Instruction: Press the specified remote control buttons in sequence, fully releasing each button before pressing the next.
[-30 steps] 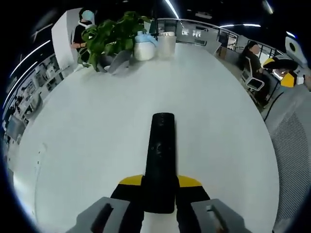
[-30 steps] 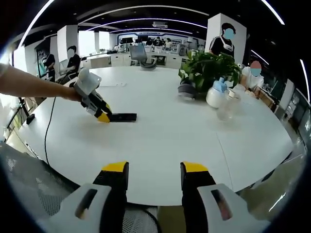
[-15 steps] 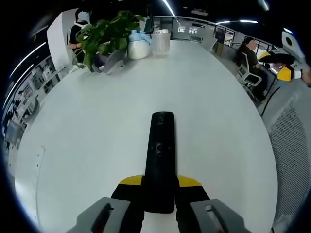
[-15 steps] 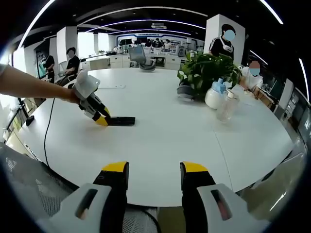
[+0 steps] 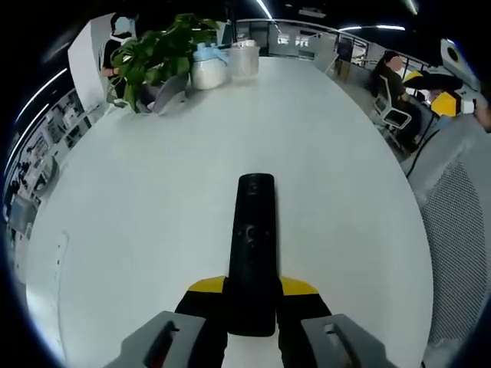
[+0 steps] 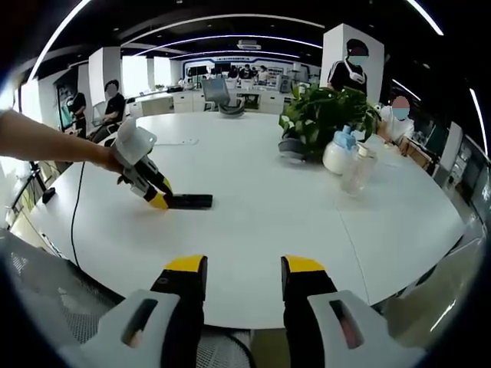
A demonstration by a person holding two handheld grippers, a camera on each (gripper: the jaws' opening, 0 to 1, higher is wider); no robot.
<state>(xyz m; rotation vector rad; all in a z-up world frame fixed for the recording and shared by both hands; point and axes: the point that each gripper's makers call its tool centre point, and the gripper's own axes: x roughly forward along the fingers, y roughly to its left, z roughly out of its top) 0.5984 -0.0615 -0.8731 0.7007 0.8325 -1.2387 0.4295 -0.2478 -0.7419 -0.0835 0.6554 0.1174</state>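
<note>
Left gripper [image 5: 252, 303] pinching the near end of the remote [image 5: 252, 249], flat on the white table [image 5: 138, 230] | right gripper [image 6: 234, 272] spread, empty, well back (no press underway) | sequence apparently still ahead.

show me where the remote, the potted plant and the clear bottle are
remote [image 5: 252, 245], left gripper view, on its button face mid-body
potted plant [image 6: 326, 115], right gripper view, on the leaves
clear bottle [image 6: 356, 170], right gripper view, on its body

black remote [image 5: 252, 253] flat on table [image 5: 138, 199]
</note>
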